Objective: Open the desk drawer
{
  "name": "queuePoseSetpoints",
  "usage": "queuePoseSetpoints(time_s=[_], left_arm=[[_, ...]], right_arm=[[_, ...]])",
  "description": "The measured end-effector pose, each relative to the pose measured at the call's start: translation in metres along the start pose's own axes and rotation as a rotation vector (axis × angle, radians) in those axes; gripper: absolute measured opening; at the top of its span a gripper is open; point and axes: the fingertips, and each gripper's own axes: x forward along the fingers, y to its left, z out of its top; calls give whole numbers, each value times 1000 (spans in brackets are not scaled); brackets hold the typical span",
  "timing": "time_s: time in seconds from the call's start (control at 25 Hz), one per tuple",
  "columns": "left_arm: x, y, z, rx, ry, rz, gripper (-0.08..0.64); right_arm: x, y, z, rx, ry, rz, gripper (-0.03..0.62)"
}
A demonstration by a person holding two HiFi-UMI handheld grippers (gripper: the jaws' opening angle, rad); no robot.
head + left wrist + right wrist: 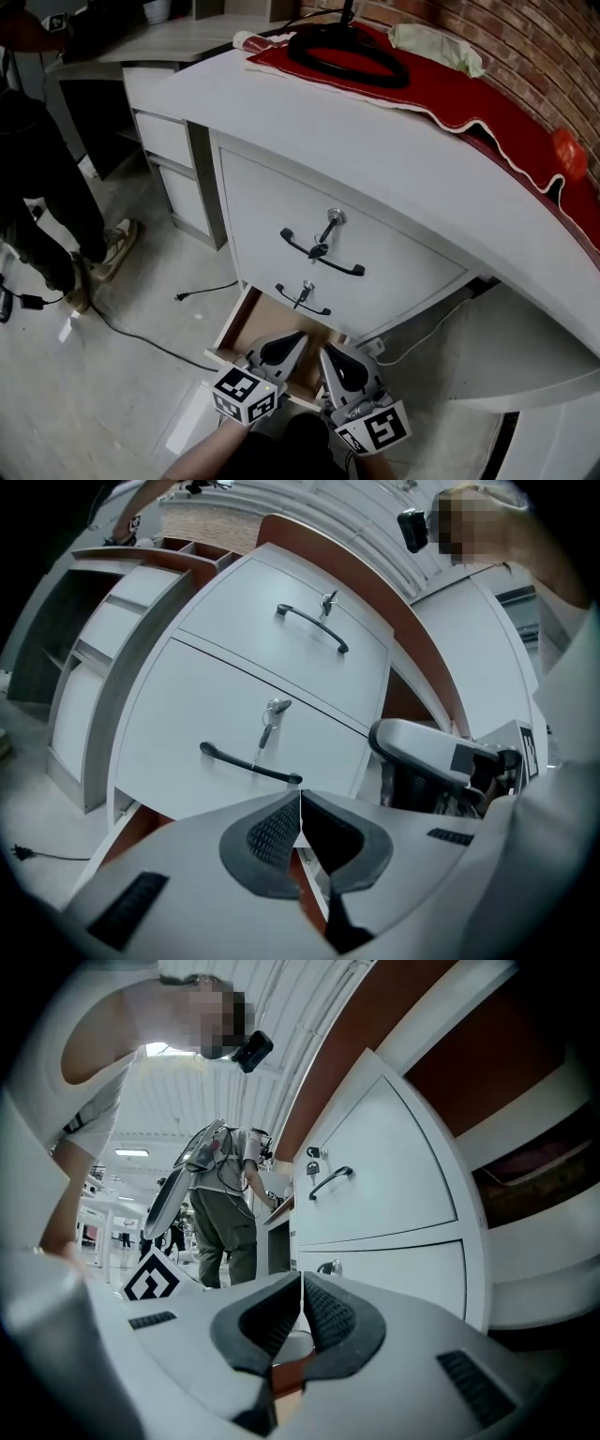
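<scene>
Left claw (300, 803) is shut tight and empty; right claw (302, 1283) is shut too, nothing in it. Both hover level over the bottom desk drawer (265, 323), which is pulled out, wood inside showing. Upper drawer (267, 202) is closed. White worktop (375, 150) carries a red cloth (487, 103). Brick wall (525, 47) behind, cable (131, 333) on the floor (112, 403).

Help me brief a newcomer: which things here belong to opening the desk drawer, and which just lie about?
Job: bottom drawer, pulled out; left gripper, shut; right gripper, shut.
Lying about: red cloth; black ring on it; floor cable.
</scene>
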Motion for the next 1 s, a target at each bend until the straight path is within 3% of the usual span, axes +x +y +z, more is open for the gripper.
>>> queuePoseSetpoints(time_s=[0.24, 0.44, 0.64, 0.88, 1.0], left_arm=[[3, -3, 17, -5, 29, 34, 12], [-4, -11, 46, -1, 28, 44, 12], [-26, -24, 71, -89, 10, 67, 12], [-56, -46, 92, -163, 21, 61, 12], [-75, -59, 99, -238, 32, 40, 12]], right_arm=[[19, -7, 9, 28, 22, -2, 18], [24, -14, 21, 31, 71, -76, 18], [20, -6, 36, 70, 95, -101, 20], [11, 14, 57, 128, 118, -94, 18], [3, 22, 60, 164, 127, -115, 18]])
